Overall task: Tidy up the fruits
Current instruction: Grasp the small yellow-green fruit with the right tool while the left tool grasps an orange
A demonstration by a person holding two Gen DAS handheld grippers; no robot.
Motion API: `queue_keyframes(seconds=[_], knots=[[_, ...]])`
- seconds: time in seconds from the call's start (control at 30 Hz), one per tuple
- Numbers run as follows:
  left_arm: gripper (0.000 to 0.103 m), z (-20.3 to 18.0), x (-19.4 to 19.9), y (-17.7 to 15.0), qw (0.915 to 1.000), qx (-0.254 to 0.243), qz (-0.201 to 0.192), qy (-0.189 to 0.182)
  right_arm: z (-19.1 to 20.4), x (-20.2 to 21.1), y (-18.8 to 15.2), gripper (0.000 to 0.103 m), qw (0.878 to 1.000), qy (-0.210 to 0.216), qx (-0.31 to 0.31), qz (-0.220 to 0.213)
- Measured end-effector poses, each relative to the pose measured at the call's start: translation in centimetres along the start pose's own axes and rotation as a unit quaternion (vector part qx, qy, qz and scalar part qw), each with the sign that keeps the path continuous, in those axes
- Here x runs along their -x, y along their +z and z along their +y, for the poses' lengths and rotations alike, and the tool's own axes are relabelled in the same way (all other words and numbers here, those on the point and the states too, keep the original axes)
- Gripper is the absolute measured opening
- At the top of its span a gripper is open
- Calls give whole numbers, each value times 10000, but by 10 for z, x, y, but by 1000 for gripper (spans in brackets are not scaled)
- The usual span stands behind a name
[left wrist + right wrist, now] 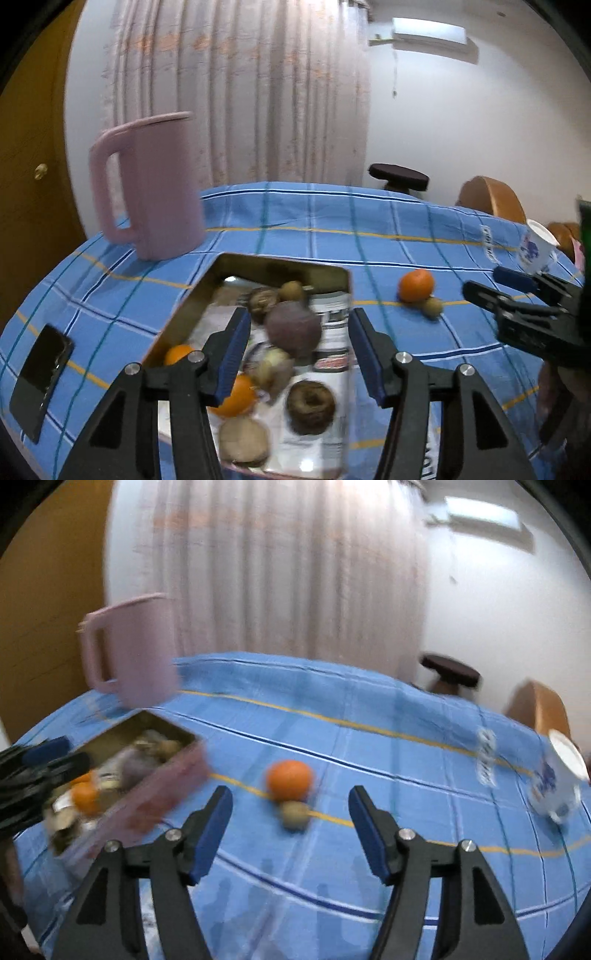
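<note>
A metal tin (192,295) lies on the blue checked cloth and holds several fruits: oranges (236,400), a dark purple round fruit (293,326) and brown ones (310,406). My left gripper (297,354) is open and empty, hovering over the tin. An orange (290,780) and a small brown fruit (294,814) lie together on the cloth; they also show in the left wrist view (416,285). My right gripper (290,829) is open and empty, just short of them. The tin shows at left in the right wrist view (162,797).
A pink jug (155,184) stands behind the tin. A black phone (38,376) lies at the left edge. A white and blue cup (557,779) lies tipped at the right. A dark stool (399,177) and a wooden chair (491,199) stand beyond the table.
</note>
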State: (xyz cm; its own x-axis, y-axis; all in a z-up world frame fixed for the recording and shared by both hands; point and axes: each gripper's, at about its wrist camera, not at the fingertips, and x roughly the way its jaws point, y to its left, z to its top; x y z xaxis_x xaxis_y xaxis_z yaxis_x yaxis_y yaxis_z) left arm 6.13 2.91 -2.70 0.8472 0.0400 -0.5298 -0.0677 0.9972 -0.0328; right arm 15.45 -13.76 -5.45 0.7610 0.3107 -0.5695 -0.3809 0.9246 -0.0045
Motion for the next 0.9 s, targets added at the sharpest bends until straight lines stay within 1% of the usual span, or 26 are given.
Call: queue_keyframes(seconds=[0.07, 0.13, 0.2, 0.27, 0.37, 0.4, 0.43, 0.47, 0.5, 0.67, 0.73, 0.83, 0.9], knots=[[57, -11, -2, 3, 9999, -139, -1, -32, -7, -11, 1, 68, 9997, 49, -91, 207], [57, -20, -5, 6, 9997, -253, 12, -23, -8, -23, 1, 63, 9986, 307, -218, 362], [57, -26, -8, 9, 9995, -324, 34, -55, -6, -35, 1, 58, 9971, 477, -263, 527], [57, -32, -11, 10, 9992, -396, 52, -39, -3, -46, 1, 55, 9950, 651, -328, 678], [57, -38, -16, 11, 9990, -437, 119, -62, 0, -63, -2, 44, 9927, 740, -332, 893], [57, -39, -19, 13, 9989, -434, 156, -91, 0, -71, -3, 38, 9906, 753, -343, 1087], [57, -41, -21, 14, 9988, -432, 188, -102, -1, -73, -5, 35, 9898, 752, -371, 1150], [57, -42, -24, 14, 9988, -427, 219, -112, -4, -74, -5, 30, 9892, 788, -421, 1158], [57, -44, -26, 15, 9987, -410, 269, -151, -6, -72, -5, 28, 9890, 847, -455, 1124], [57, -61, -40, 21, 9974, -452, 455, -330, -20, -57, -10, 28, 9930, 538, -442, 956], [57, -70, -46, 21, 9967, -488, 535, -370, -36, -51, -12, 28, 9937, 341, -617, 871], [57, -89, -64, 24, 9943, -571, 717, -535, -59, -44, -15, 28, 9936, 4, -815, 780], [57, -101, -78, 24, 9922, -621, 881, -625, -71, -41, -16, 28, 9926, -74, -942, 758]])
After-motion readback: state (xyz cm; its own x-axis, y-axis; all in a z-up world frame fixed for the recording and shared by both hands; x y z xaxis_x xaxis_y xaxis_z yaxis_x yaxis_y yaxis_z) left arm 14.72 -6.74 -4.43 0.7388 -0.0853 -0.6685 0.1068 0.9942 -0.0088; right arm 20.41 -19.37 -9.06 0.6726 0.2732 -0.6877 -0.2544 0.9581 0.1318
